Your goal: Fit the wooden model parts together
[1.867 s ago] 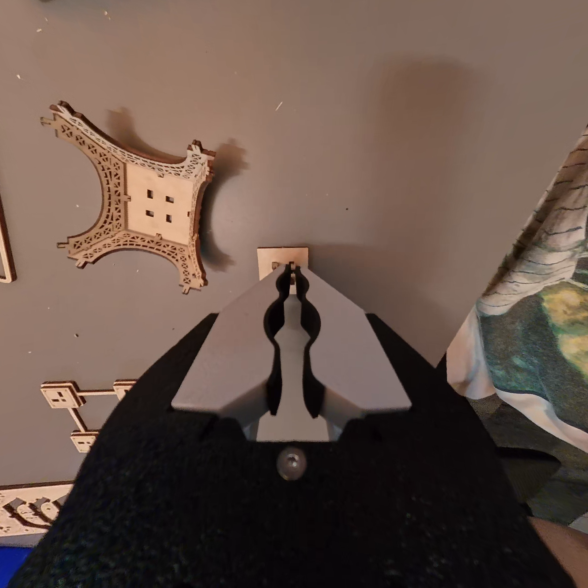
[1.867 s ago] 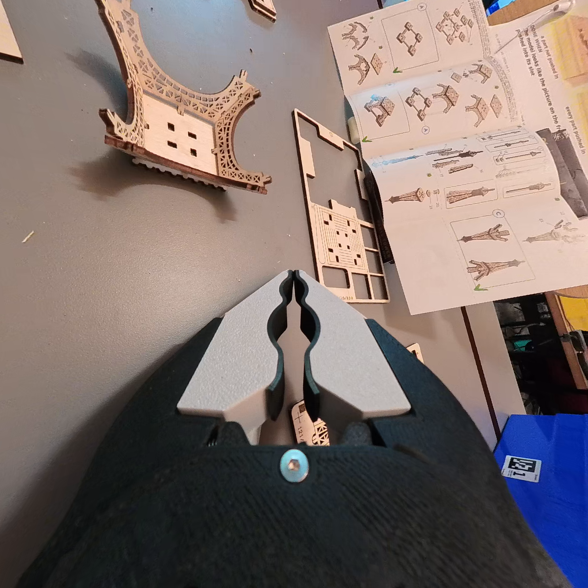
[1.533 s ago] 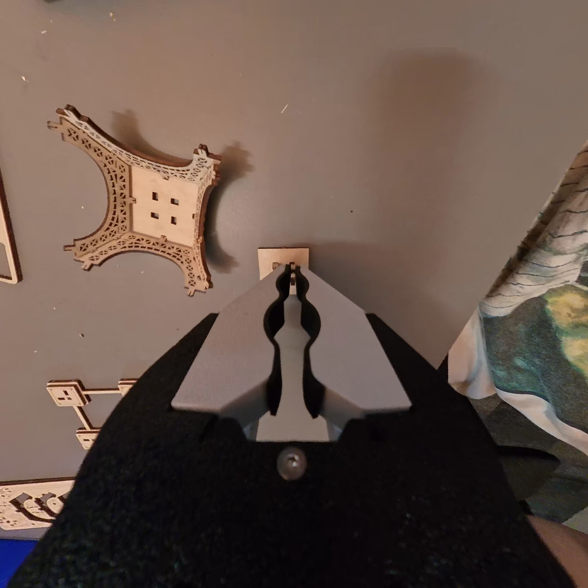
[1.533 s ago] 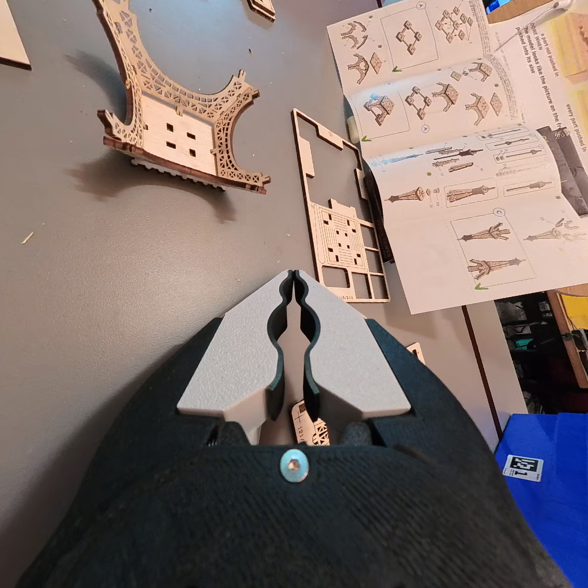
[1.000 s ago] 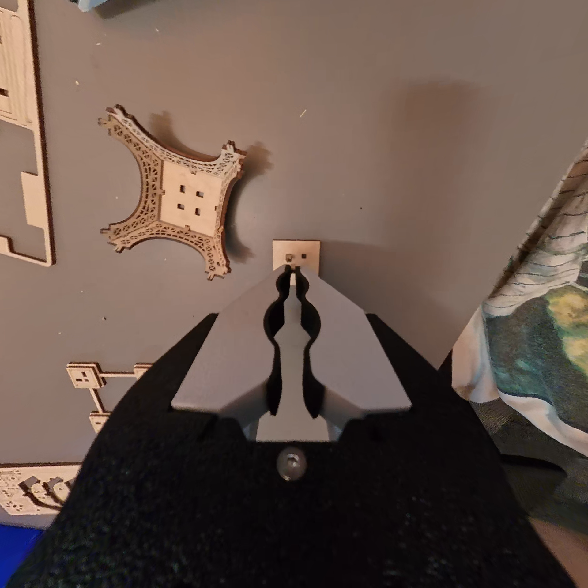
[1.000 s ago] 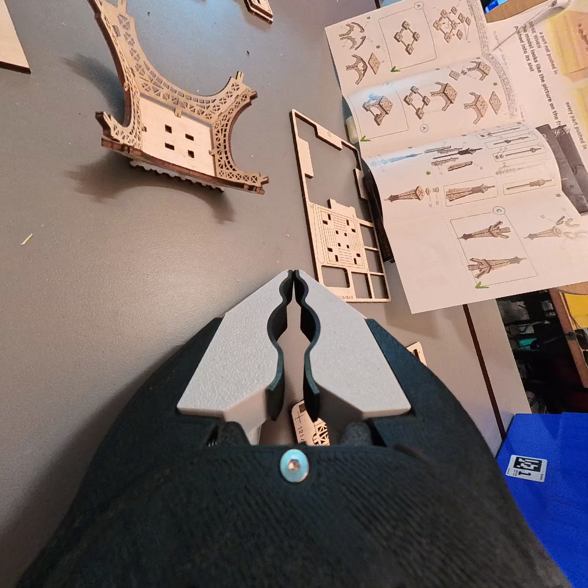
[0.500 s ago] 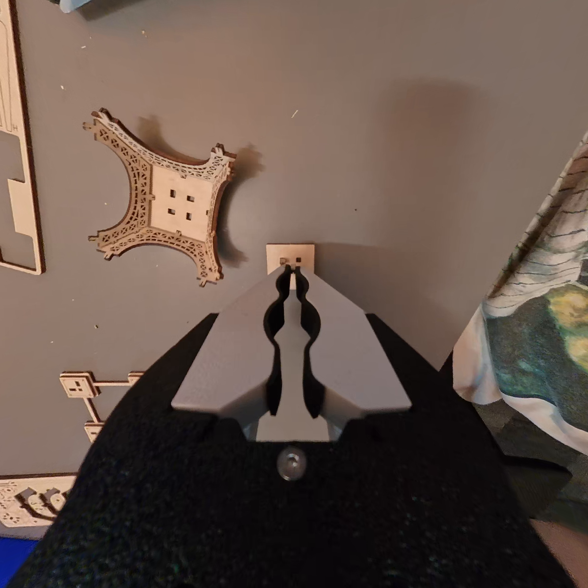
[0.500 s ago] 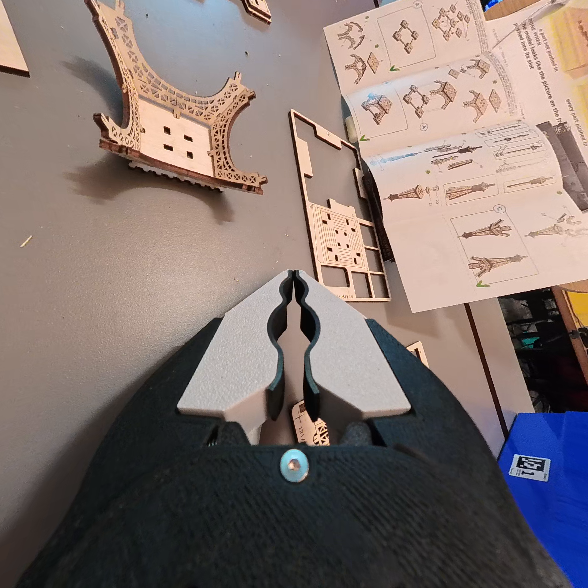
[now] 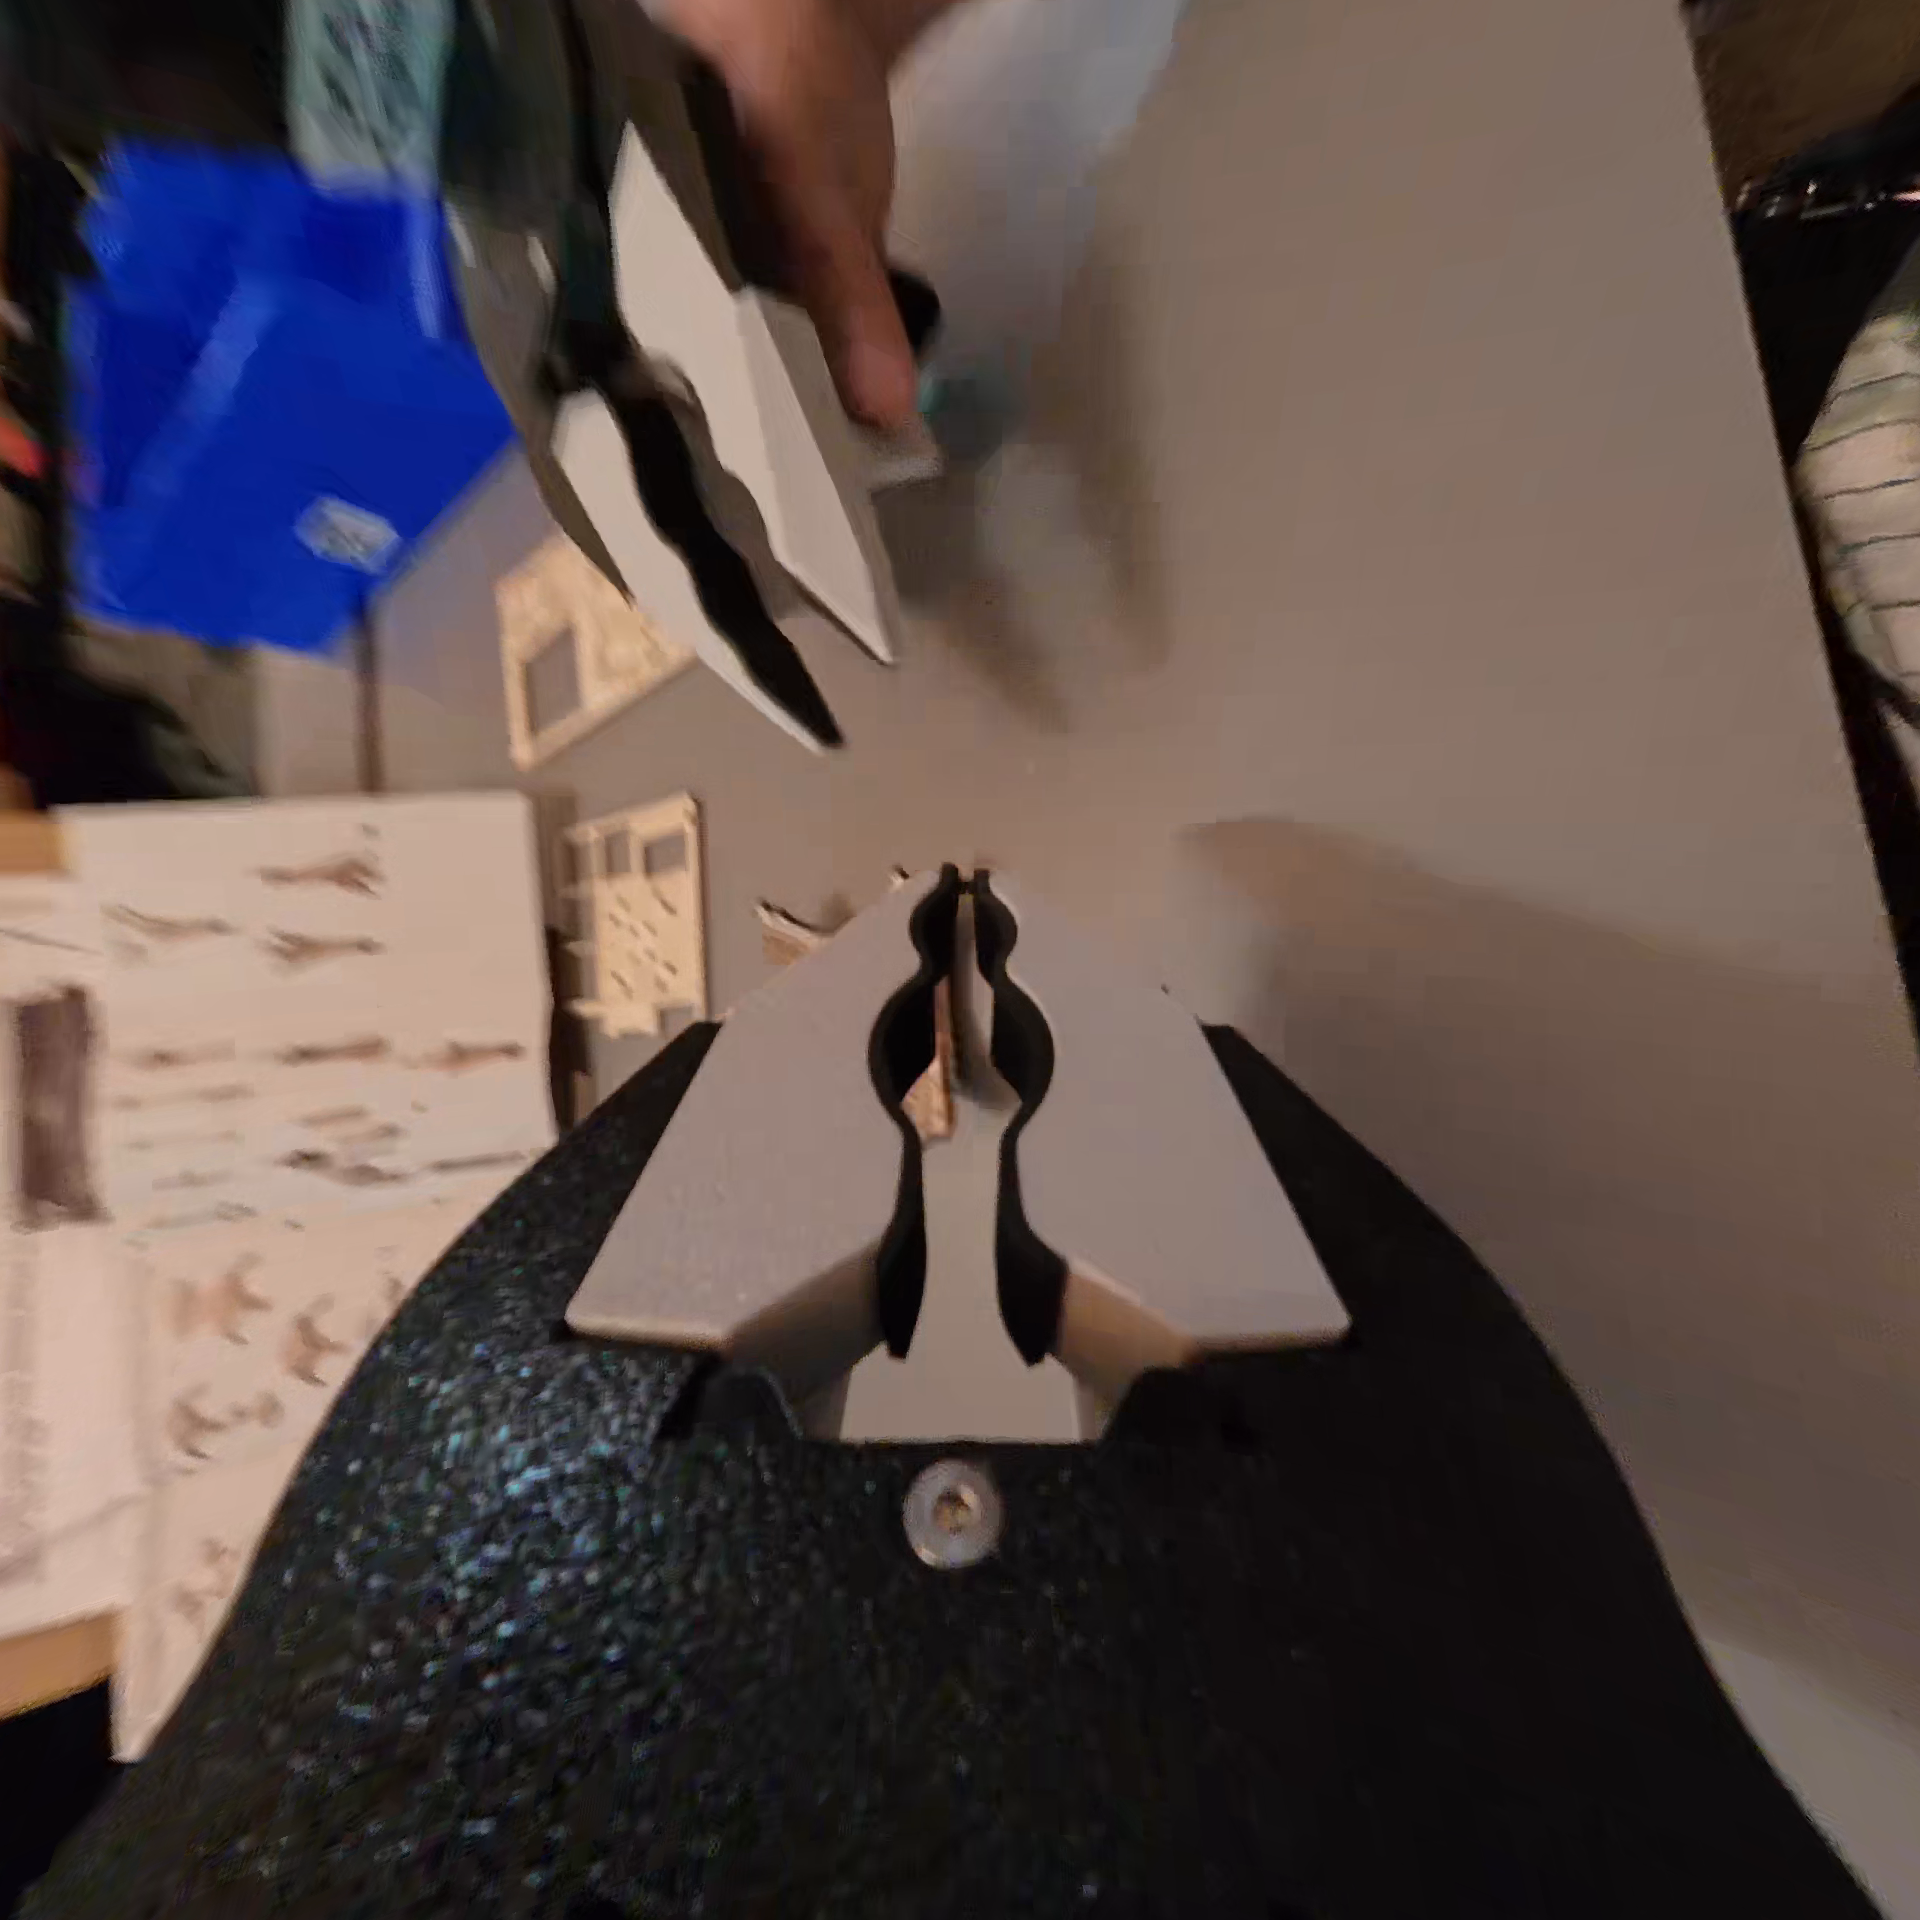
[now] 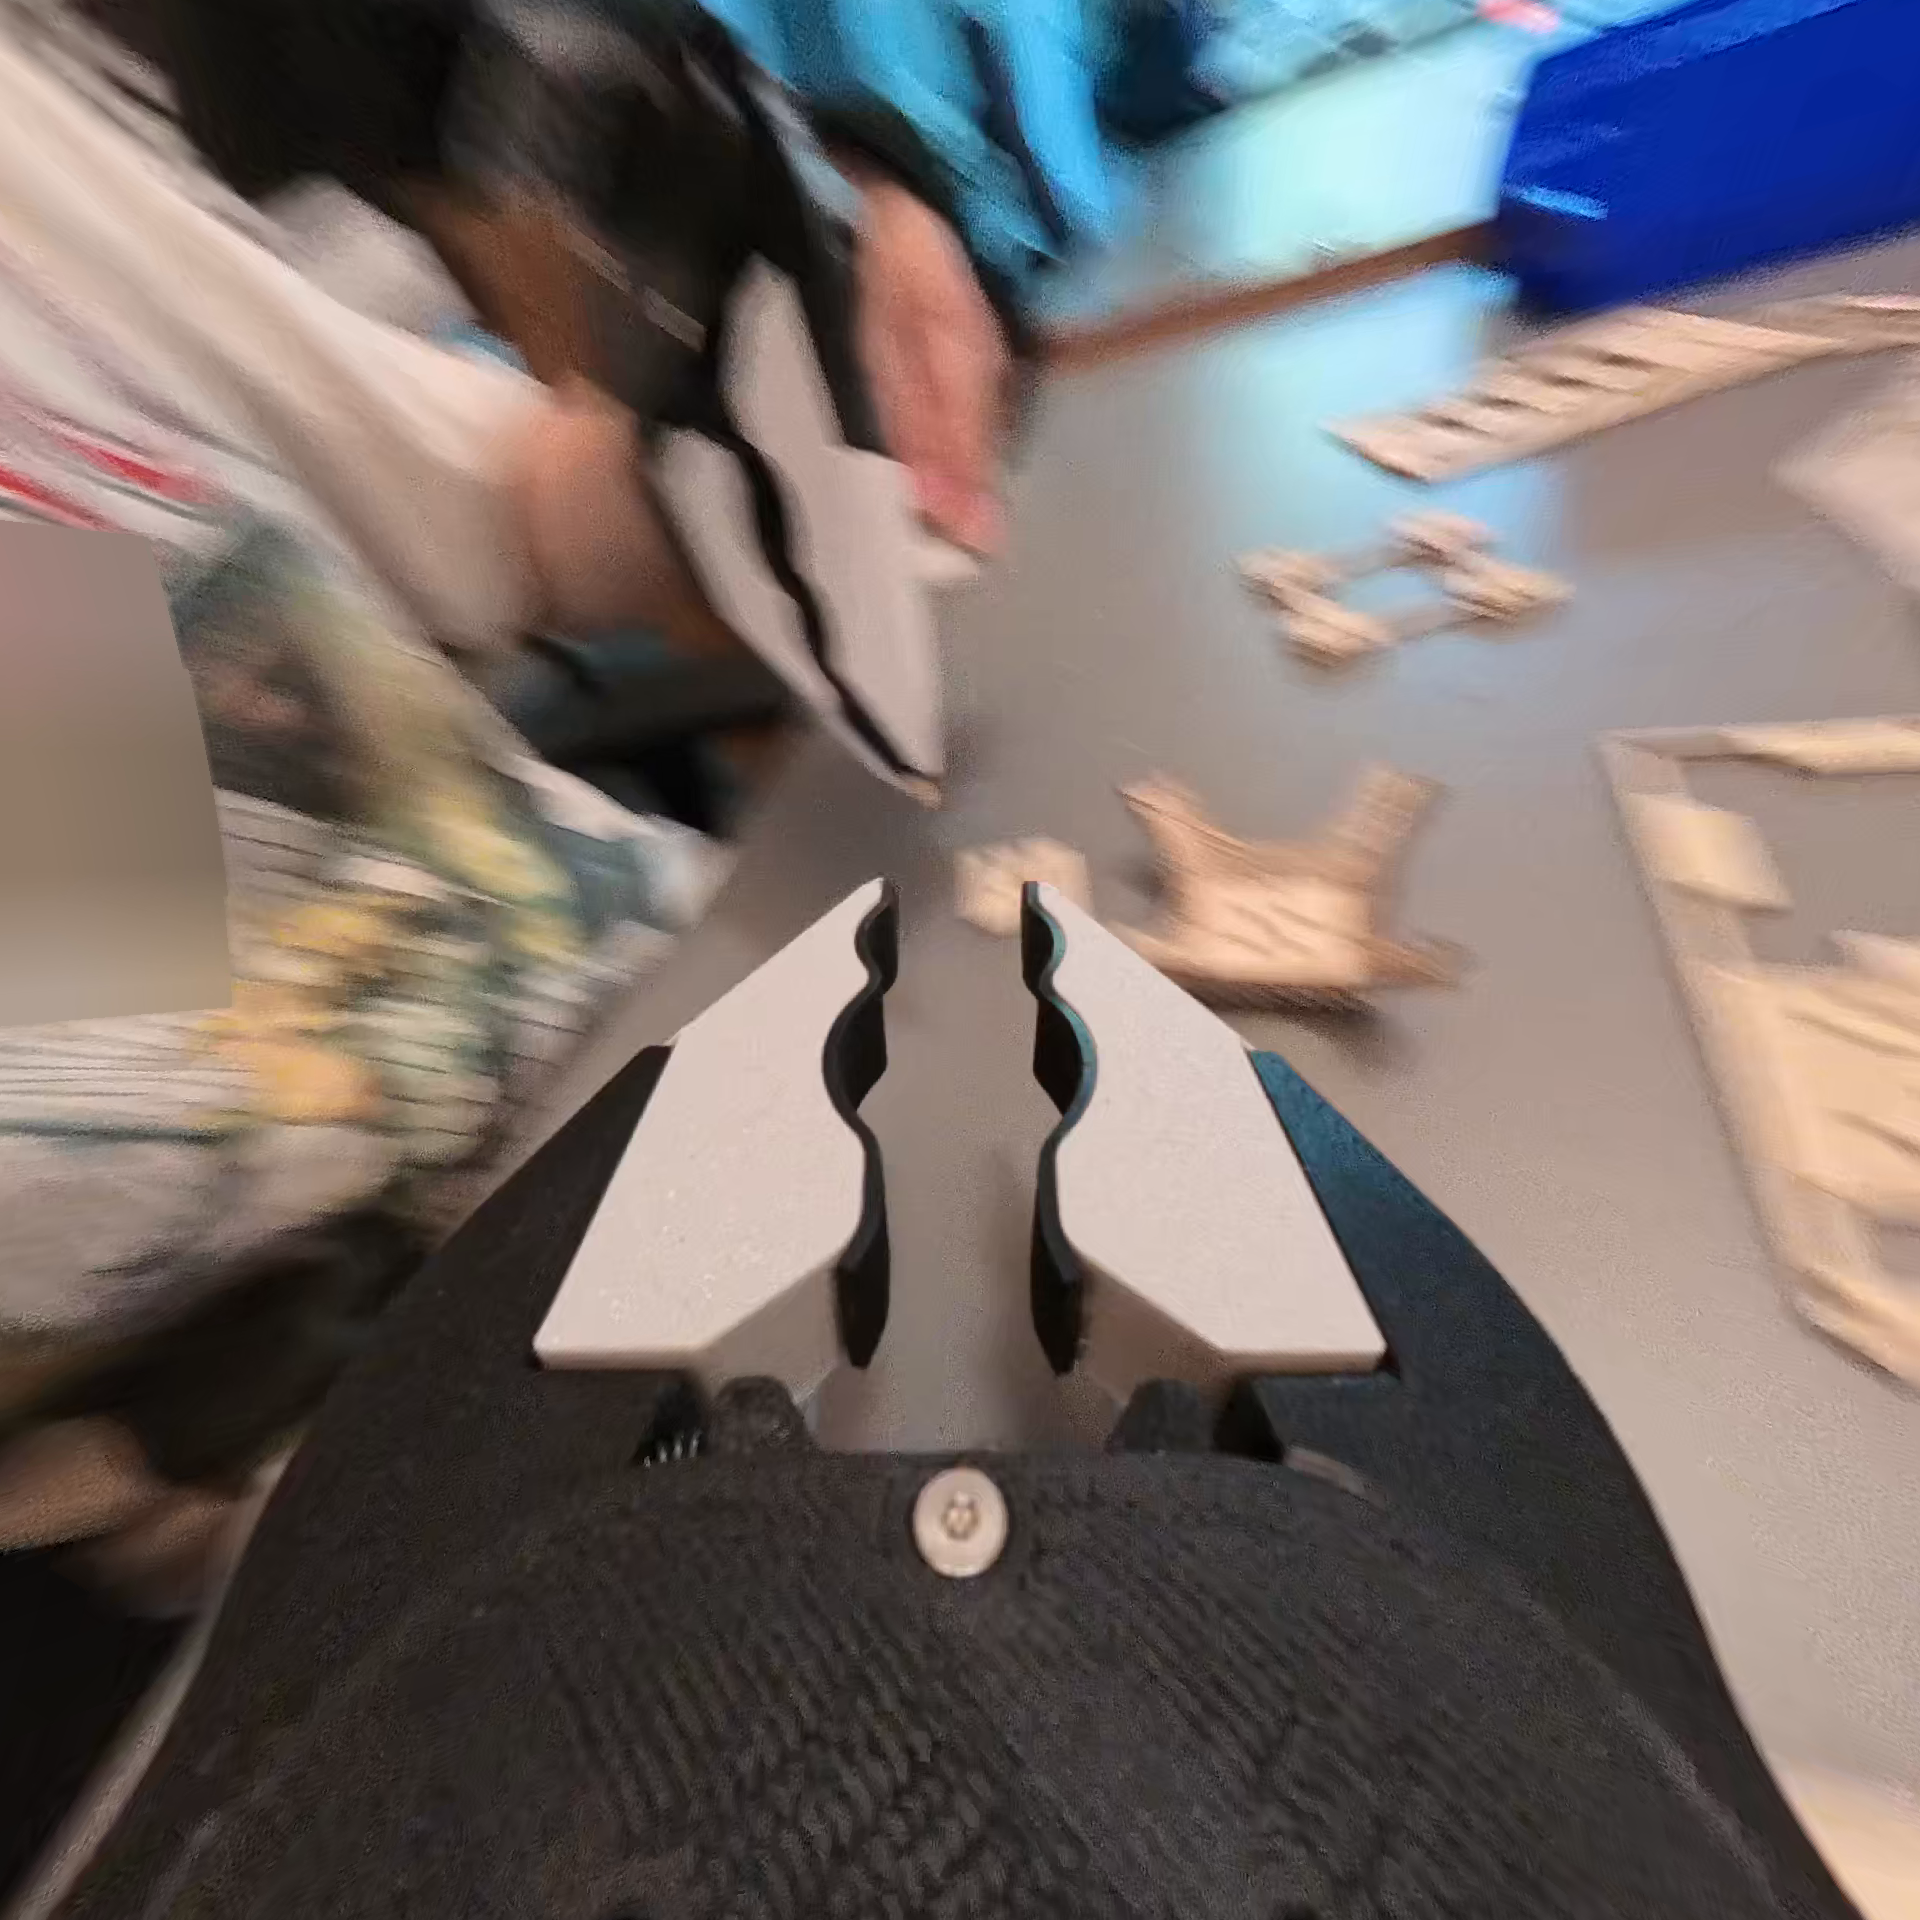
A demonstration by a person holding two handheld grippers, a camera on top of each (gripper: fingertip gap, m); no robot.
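Right now, both views are smeared with motion, so I read only the big shapes.

Left gripper (image 9: pixel 961 878): its grey fingers meet at the tips. A thin pale sliver shows in the slot behind them, lower centre of the left view; I cannot tell whether it is a gripped part or something lying beneath.

Right gripper (image 10: pixel 958 899): fingers parted with a clear gap between the black wavy pads, nothing in it. I judge it is opened ready to take a piece.

Why they face each other: each gripper shows in the other's view, upper left of centre, tips angled down toward the same patch of grey table (image 9: pixel 1403 520). That suits bringing a part between them.

Tower base (image 10: pixel 1278 914): the model's arched, four-legged wooden piece, right of centre in the right view, pale laser-cut lattice resting on the table.

Small square plate (image 10: pixel 1023 878): flat pale wood, just beside the base, right ahead of my open fingertips.

Cut-out sheets (image 10: pixel 1787 1039): thin wooden frames along the right edge.

Instruction sheet (image 9: pixel 270 1091): white printed paper, left side of the left view.

Blue bin (image 9: pixel 260 395): upper left, off the work area.
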